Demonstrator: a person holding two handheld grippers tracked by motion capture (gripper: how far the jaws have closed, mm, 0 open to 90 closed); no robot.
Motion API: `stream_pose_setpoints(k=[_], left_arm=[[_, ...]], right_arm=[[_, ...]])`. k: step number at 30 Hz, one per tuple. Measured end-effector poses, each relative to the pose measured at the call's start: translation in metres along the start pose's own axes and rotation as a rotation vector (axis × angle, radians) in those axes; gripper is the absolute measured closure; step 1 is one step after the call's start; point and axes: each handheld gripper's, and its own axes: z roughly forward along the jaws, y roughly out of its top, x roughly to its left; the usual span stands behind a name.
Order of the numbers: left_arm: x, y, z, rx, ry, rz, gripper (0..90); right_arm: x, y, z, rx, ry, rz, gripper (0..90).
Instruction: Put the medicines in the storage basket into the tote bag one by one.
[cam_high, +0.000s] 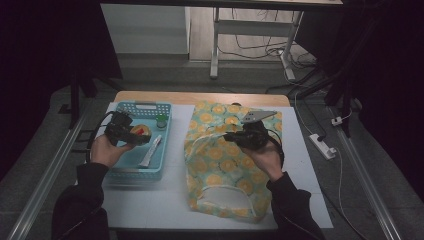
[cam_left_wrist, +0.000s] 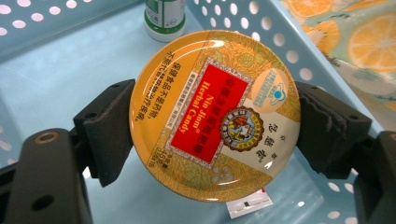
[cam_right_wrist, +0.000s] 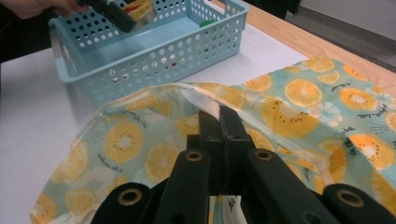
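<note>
My left gripper (cam_left_wrist: 214, 123) is shut on a round yellow candy tin (cam_left_wrist: 215, 114) with a red label, its pads pressing the tin's rim from both sides. It holds the tin (cam_high: 140, 131) just above the light blue basket (cam_high: 122, 171) at the table's left. My right gripper (cam_right_wrist: 219, 116) is shut on the rim of a fabric bag (cam_right_wrist: 299, 100) printed with lemon slices, lifting that edge off the table. In the high view the right gripper (cam_high: 231, 136) sits over the bag's (cam_high: 220, 170) upper middle.
Inside the basket stand a small green-capped bottle (cam_left_wrist: 163, 18) and a white tube (cam_high: 151, 150). The basket and bag lie on a white mat (cam_high: 150, 205) over a wooden table (cam_high: 200, 97). A power strip (cam_high: 323, 146) and cables lie on the floor at right.
</note>
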Motion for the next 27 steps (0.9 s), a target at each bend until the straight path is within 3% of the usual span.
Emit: stream_pose_setpoints(k=[8, 27], left_arm=[[-0.012, -0.003, -0.009, -0.022, -0.002, 0.039, 20.3], [-0.052, -0.005, -0.023, -0.042, -0.075, 0.131, 20.3]], right_arm=[[-0.001, -0.001, 0.001, 0.003, -0.001, 0.005, 90.0], [0.0, -0.001, 0.001, -0.001, -0.006, 0.005, 90.0]])
